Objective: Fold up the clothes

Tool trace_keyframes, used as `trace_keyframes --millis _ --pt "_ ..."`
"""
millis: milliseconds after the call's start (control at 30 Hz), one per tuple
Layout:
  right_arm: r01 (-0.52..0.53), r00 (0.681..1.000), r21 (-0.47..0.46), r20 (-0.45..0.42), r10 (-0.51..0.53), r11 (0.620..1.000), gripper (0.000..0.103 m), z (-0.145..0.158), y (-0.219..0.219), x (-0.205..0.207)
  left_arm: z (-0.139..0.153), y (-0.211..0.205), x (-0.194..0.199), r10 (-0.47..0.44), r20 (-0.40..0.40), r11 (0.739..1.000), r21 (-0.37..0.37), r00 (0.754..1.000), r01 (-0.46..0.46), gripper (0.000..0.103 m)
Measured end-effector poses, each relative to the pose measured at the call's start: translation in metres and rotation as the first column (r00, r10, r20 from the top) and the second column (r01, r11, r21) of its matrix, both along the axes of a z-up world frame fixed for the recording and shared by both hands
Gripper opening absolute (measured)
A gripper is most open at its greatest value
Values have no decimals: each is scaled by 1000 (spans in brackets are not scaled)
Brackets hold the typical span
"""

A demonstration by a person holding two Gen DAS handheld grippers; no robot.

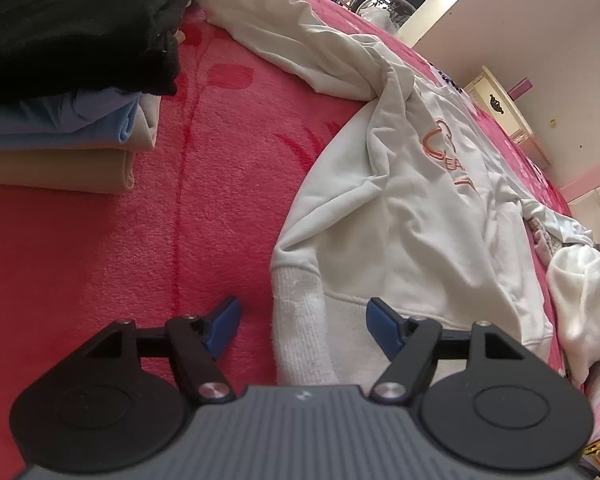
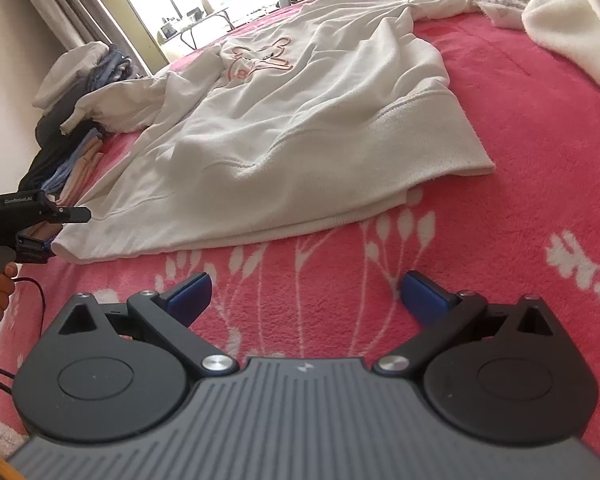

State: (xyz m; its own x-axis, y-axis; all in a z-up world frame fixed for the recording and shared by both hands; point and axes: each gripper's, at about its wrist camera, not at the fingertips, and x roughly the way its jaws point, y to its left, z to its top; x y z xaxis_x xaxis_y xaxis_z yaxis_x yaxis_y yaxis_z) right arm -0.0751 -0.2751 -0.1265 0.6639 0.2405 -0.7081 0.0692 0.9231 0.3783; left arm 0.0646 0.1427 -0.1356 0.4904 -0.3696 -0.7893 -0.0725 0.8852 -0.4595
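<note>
White sweatshirt (image 2: 300, 120) spread front-up on pink blanket (image 2: 520, 160) — ribbed hem nearest both cameras, collar and long axis running away toward the bright window. Left gripper (image 1: 302, 326) over hem corner, fingers apart, fabric between but unpressed. Right gripper (image 2: 304, 300) short of hem — fingers apart, empty. Folded stack (image 1: 60, 132) left of sweatshirt.

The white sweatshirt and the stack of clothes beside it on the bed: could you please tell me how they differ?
The white sweatshirt lies spread out and rumpled, sleeves loose, not yet folded; the stack of clothes is folded and piled in neat layers. The sweatshirt is one pale garment with orange lettering; the stack mixes black, blue and beige pieces. Both rest on the pink blanket.
</note>
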Motion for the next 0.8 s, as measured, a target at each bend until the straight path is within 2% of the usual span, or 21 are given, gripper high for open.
trace_keyframes --millis 400,633,800 --pt "18 999 -14 -42 -18 1000 102 2 2 6 0 -3 0 3 5 1000 2 1000 -3 75" --pt "21 999 18 -42 -20 1000 102 1 -3 6 -1 -5 1 -9 7 1000 10 1000 9 78" --pt "-72 997 -19 -21 71 997 102 0 -2 3 0 -9 2 -15 5 999 30 1000 15 80"
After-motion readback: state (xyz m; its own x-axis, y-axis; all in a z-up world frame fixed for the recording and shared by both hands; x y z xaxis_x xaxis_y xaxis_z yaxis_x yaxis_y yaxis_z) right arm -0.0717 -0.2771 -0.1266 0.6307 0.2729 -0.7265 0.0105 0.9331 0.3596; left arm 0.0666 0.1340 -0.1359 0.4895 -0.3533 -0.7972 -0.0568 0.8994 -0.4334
